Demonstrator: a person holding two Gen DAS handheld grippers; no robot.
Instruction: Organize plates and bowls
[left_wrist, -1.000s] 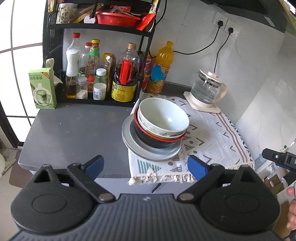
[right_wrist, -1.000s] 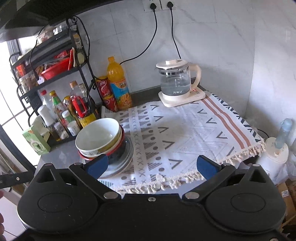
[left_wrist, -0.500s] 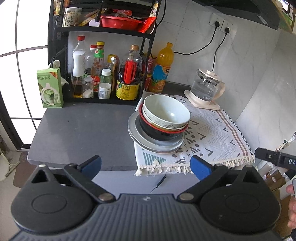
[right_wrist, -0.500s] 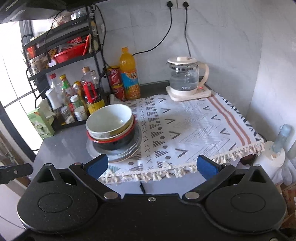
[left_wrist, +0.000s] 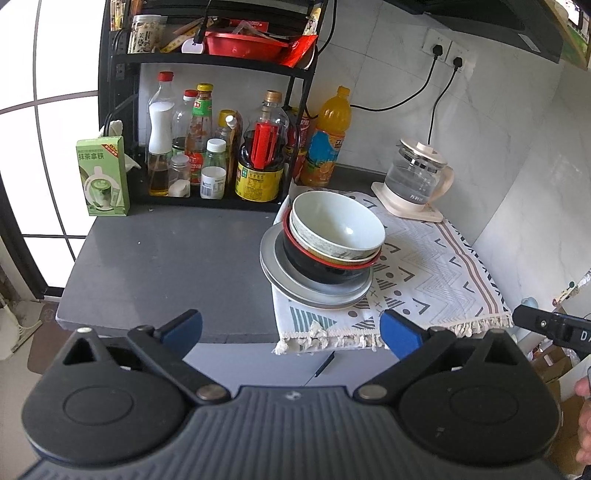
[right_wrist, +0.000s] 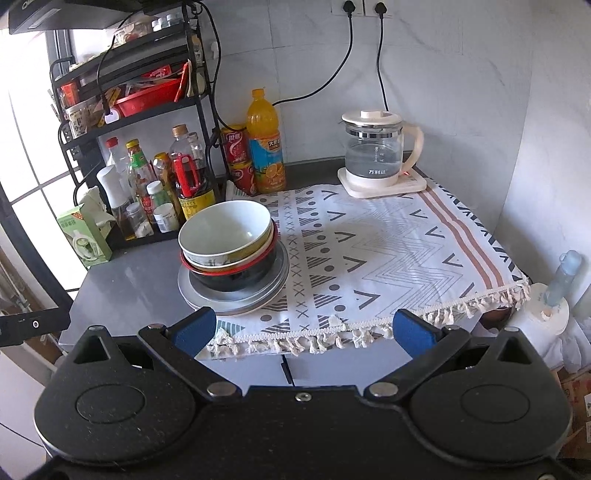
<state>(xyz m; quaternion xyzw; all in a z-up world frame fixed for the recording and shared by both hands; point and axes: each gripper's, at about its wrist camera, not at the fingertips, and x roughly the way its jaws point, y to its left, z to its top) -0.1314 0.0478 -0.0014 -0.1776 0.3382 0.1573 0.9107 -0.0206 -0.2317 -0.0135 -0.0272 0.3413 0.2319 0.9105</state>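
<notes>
- The stack of dishes stands on the grey worktop (left_wrist: 155, 258), half on the left edge of the patterned cloth (left_wrist: 424, 258) and half on the bare surface.
- At the bottom of the stack are the metal plates (left_wrist: 314, 291) (right_wrist: 236, 299).
- On the plates sits a black bowl (left_wrist: 317, 269) (right_wrist: 236, 278) with a red rim.
- In the black bowl rest lighter bowls, and the white bowl (left_wrist: 336, 221) (right_wrist: 227, 229) is on top, tilted a little.
- Behind the stack is the black rack (left_wrist: 207, 122) with bottles; the orange drink bottle (left_wrist: 328, 144) stands just beside the rack.
- The glass kettle (right_wrist: 376, 155) stands on the far part of the cloth, well apart from the stack.
- The left tongs (left_wrist: 291, 332) are spread wide and hold nothing; they are in front of the worktop edge, not touching the stack.
- The right tongs (right_wrist: 303, 332) are also spread wide and empty, before the fringe of the cloth, with the stack beyond their left finger.
</notes>
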